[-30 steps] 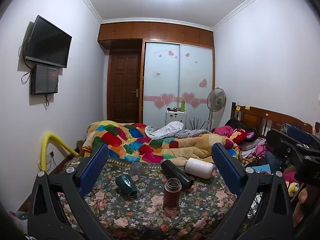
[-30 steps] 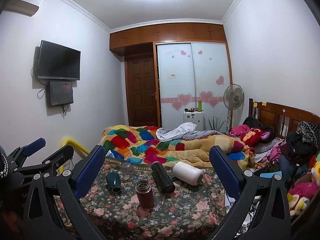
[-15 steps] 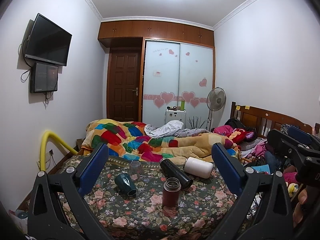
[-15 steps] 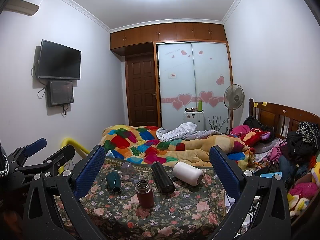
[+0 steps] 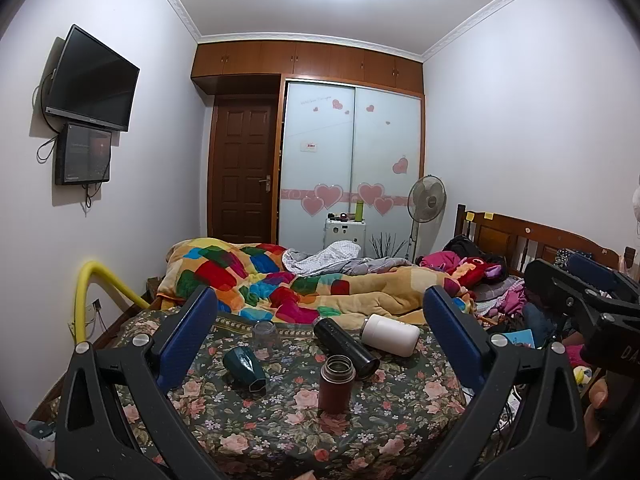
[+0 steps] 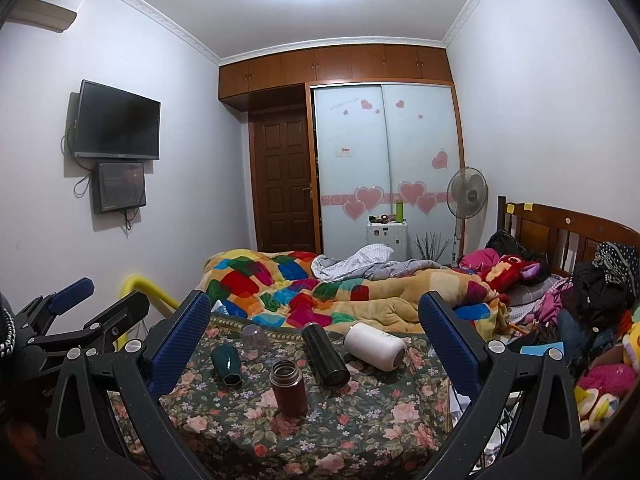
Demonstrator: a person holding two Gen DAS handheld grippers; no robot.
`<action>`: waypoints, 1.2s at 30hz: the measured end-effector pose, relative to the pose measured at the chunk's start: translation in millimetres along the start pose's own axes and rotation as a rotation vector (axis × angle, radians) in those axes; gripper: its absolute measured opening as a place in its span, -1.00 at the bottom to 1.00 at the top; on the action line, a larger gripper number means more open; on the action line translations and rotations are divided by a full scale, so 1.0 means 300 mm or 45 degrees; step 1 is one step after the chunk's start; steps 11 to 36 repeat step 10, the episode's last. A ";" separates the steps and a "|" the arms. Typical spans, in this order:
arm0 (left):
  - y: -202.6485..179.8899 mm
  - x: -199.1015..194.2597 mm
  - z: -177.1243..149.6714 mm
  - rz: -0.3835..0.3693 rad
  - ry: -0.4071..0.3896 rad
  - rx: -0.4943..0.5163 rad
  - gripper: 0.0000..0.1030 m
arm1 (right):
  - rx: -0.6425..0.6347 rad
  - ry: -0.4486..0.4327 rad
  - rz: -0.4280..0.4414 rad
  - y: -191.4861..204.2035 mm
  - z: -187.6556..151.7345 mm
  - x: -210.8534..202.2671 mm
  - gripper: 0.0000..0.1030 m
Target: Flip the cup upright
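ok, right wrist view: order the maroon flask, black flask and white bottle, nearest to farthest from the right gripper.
From the right gripper:
1. Maroon flask, upright, front centre of the table.
2. Black flask, on its side, just behind it.
3. White bottle, on its side, back right, near the blanket.

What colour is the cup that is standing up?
Dark red cup, with a silvery rim; clearest in the left wrist view.

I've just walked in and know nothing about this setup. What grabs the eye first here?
Probably the patchwork quilt, heaped in bright colours on the bed behind a floral-covered table. On that table a dark red flask stands upright while a black flask, a white bottle and a teal cup lie on their sides. Blue-padded jaws frame each view, wide open.
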State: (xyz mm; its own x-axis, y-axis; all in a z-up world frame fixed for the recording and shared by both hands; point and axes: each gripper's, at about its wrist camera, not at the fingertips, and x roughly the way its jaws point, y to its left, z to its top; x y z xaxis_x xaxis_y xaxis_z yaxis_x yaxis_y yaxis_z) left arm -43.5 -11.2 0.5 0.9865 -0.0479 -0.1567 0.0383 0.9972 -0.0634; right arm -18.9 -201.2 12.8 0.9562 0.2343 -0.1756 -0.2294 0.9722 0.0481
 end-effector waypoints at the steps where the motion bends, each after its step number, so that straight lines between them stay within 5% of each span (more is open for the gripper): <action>1: 0.000 -0.001 -0.001 -0.005 0.001 0.000 1.00 | 0.001 0.000 0.000 0.000 -0.001 0.003 1.00; 36: 0.037 -0.007 -0.004 0.010 0.003 -0.021 1.00 | 0.000 0.028 0.005 0.006 0.003 0.024 1.00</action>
